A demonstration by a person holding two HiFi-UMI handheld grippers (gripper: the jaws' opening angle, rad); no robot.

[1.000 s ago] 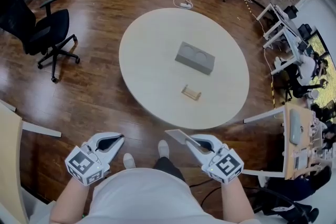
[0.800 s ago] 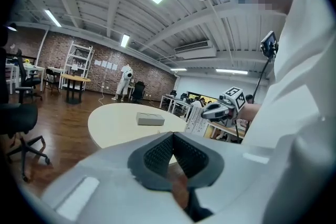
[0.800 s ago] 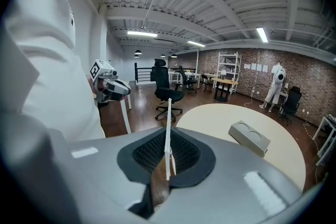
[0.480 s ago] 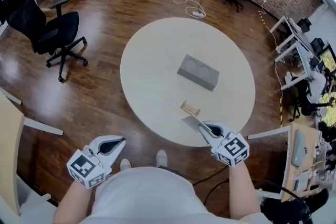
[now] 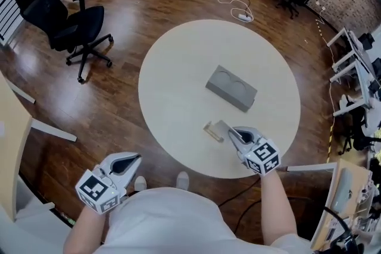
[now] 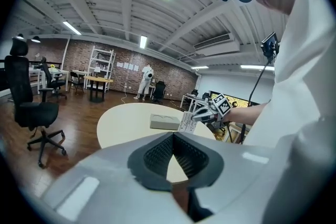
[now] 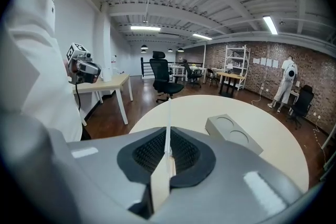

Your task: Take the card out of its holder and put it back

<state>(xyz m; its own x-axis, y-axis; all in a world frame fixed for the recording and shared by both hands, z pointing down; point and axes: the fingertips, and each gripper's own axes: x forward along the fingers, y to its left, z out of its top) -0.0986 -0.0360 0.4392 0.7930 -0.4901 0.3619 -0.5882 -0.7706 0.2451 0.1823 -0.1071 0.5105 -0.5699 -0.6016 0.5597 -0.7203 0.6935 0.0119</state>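
My right gripper (image 5: 233, 133) is shut on a thin pale card (image 5: 224, 127), which shows edge-on between the pads in the right gripper view (image 7: 168, 123). It holds the card low over the near part of the round white table (image 5: 178, 62), right beside the small wooden card holder (image 5: 212, 131); whether card and holder touch I cannot tell. My left gripper (image 5: 136, 159) hangs shut and empty near my body, off the table. From the left gripper view, the right gripper (image 6: 210, 111) and the card (image 6: 187, 121) show across the table.
A grey block (image 5: 232, 87) with two round recesses lies mid-table beyond the holder. A black office chair (image 5: 74, 24) stands on the wooden floor at left, a pale desk (image 5: 12, 146) at the left edge, a power strip with cable (image 5: 241, 16) beyond the table.
My right gripper has carried the card forward from beside my body out over the table to the holder. The left gripper has stayed by my body.
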